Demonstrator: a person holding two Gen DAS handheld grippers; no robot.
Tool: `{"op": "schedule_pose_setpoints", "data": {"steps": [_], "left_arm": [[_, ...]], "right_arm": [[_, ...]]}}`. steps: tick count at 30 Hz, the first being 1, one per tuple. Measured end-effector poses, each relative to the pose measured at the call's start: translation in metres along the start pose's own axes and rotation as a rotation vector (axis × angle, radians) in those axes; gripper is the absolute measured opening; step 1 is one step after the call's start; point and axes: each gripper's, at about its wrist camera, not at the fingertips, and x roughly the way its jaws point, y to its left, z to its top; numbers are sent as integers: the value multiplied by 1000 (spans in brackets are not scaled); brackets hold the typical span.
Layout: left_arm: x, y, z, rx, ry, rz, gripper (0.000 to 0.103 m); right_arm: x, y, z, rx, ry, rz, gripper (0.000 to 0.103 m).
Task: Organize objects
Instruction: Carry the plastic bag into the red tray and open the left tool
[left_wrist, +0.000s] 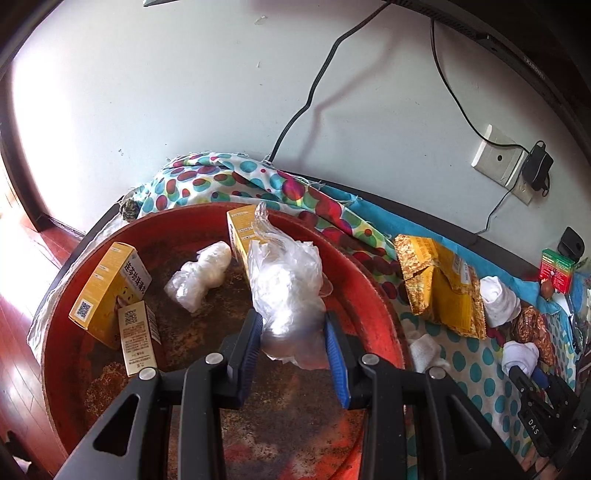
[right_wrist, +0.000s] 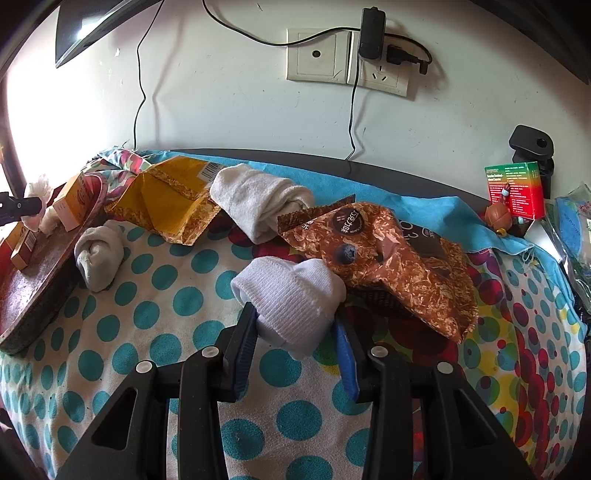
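My left gripper (left_wrist: 291, 332) is shut on a clear plastic bag (left_wrist: 284, 288) and holds it above the round red tray (left_wrist: 373, 295). In the tray lie a second plastic bundle (left_wrist: 201, 275) and three yellow boxes (left_wrist: 110, 288), (left_wrist: 138, 338), (left_wrist: 242, 232). My right gripper (right_wrist: 295, 332) is shut on a rolled white sock (right_wrist: 291, 291) on the dotted cloth (right_wrist: 155, 314). It also shows at the right of the left wrist view (left_wrist: 521, 354). A brown snack bag (right_wrist: 388, 258) lies just behind the sock.
A yellow snack bag (right_wrist: 170, 199), a rolled white towel (right_wrist: 258, 199) and a grey-white sock roll (right_wrist: 98, 254) lie on the cloth. A red-green box (right_wrist: 517, 188) and a small figurine (right_wrist: 498, 218) stand at the back right. Cables and a wall socket (right_wrist: 347, 59) are behind.
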Motion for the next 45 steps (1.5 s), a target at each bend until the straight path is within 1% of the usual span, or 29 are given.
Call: {"op": "schedule_pose_setpoints", "data": {"steps": [2,7,9,11,15,20,23,26,32,35,43,45], "left_arm": [[-3,7,2,-1,1,-19,34],[-11,31,7,13,-13,-4,34],[-9,46,7,-12,12,-15,34],[-4,58,7,-41,31,-8,34],[5,73,4,-57,58,28,34],[16,77,-2,-47,98,62,34],[21,73,-4,-32,114,59,34],[23,68,-6,-13,116,67,34],[25,76,-5,-35,113,109,35],[24,82,-4,-54,112,103,36],[26,82,-4,-44,120,120,36],[25,83,-3,-59,127,109,36]], "right_arm": [[0,0,0,-1,-1,-1,37],[0,1,0,-11,-2,-2,37],[0,2,1,-16,-1,-4,37],[0,3,1,-20,-1,-4,37],[1,3,1,-21,6,-3,37],[3,3,0,-22,10,-4,37],[3,4,0,-23,10,-4,37],[4,3,0,-22,13,-2,37],[3,4,0,-25,11,-2,37],[3,4,0,-26,12,-2,37],[2,5,0,-30,10,-5,37],[2,5,0,-32,7,-1,37]]}}
